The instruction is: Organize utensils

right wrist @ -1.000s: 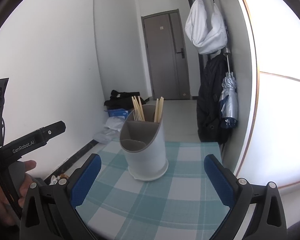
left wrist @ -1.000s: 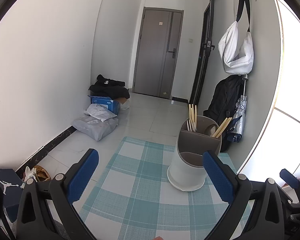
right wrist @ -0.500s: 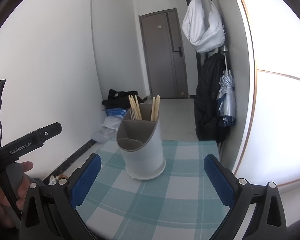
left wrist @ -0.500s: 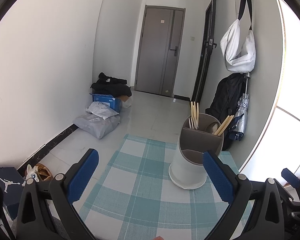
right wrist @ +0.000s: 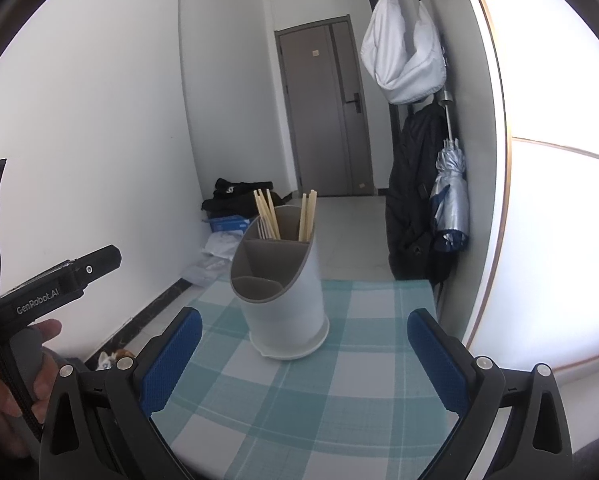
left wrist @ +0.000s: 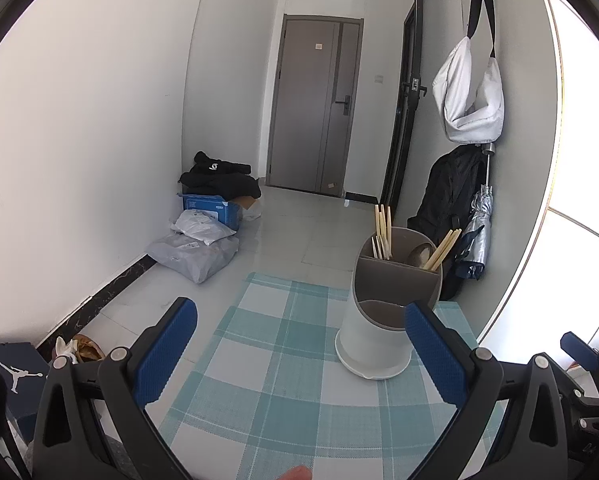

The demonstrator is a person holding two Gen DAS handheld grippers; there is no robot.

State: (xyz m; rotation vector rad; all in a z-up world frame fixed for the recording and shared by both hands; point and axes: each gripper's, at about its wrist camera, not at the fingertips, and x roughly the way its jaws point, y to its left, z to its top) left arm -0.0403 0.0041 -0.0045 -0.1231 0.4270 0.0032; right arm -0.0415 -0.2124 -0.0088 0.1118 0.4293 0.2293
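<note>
My left gripper [left wrist: 299,354] and right gripper [right wrist: 304,354] hang over a teal plaid cloth [left wrist: 267,384], both spread wide w/ nothing between the blue pads. The holder [right wrist: 281,292], white w/ a grey divided insert, stands upright on the cloth ahead of both, just beside the left gripper's right finger [left wrist: 433,354] in the left view and between the fingers in the right view. Chopsticks [right wrist: 268,220] stick up from the two rear compartments; a spoon [left wrist: 418,254] sits w/ the right-hand bunch; front compartment looks empty. In the right view a hand [right wrist: 15,384] grips the left tool's handle at the frame edge. Around: grey door [left wrist: 313,106] at the far end, black clothes [left wrist: 219,178] on a blue box [left wrist: 209,208], plastic parcels [left wrist: 193,250] on the floor by the left wall. On the right wall, near the holder: white bag [right wrist: 403,64], black backpack [right wrist: 413,196], folded silver umbrella [right wrist: 451,196]. Nothing lies between grippers & holder.
</note>
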